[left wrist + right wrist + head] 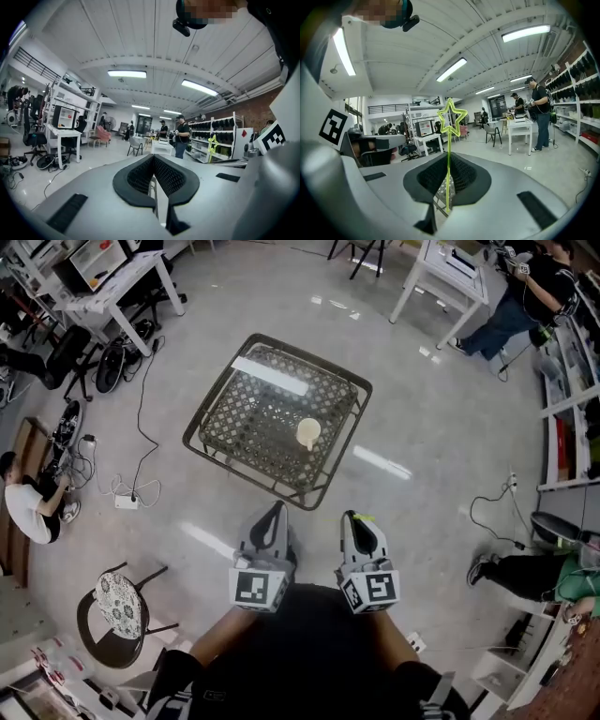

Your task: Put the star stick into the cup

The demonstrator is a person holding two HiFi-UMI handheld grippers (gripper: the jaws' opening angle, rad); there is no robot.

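Note:
A beige cup stands upright on the low square table, toward its near right part. My right gripper is held near my body, short of the table's front corner, shut on the yellow-green star stick. The stick rises straight up between the jaws, star end on top, and its star also shows in the left gripper view. My left gripper is beside the right one, its jaws shut with nothing held. Both grippers point up and outward into the room.
The table top is glass over woven mesh. A round chair stands at the near left, and cables lie on the floor at left. People sit at the left and right. White desks and shelves line the far side.

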